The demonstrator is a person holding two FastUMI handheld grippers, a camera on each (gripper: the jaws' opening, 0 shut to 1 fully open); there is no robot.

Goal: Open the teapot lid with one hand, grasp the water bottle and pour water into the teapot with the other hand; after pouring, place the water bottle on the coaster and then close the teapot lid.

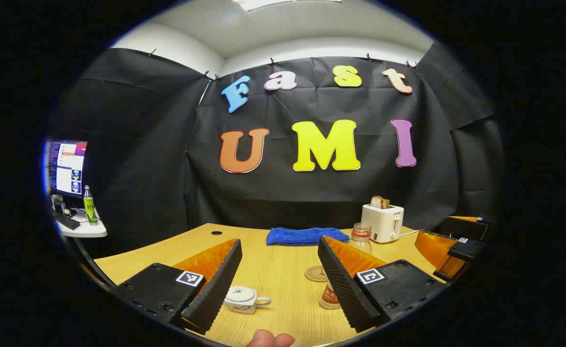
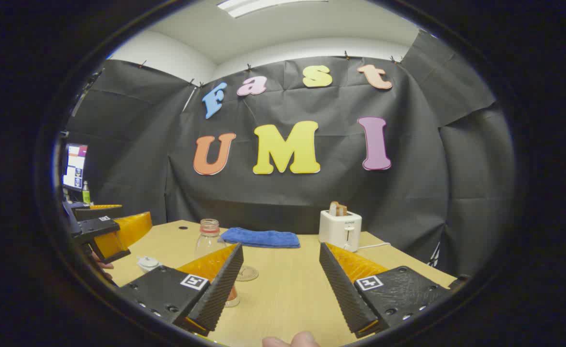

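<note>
A small white teapot (image 1: 246, 299) with its lid on stands on the wooden table (image 1: 283, 284), low between my left gripper's fingers and nearer the left one. My left gripper (image 1: 279, 243) is open above it and holds nothing. The clear water bottle (image 1: 361, 236) with an orange label stands upright, partly hidden by that gripper's right finger. A round coaster (image 1: 316, 273) lies just left of the bottle. My right gripper (image 2: 281, 248) is open and holds nothing. The bottle (image 2: 209, 238) rises behind its left finger, with the coaster (image 2: 247, 273) beside it and the teapot (image 2: 148, 263) further left.
A folded blue cloth (image 1: 307, 235) and a white toaster (image 1: 383, 221) holding bread stand at the table's back. The right gripper (image 1: 449, 250) hovers at the table's right side, the left gripper (image 2: 109, 231) at its left. A monitor (image 1: 66, 166) and green bottle (image 1: 89, 206) are off-table, left.
</note>
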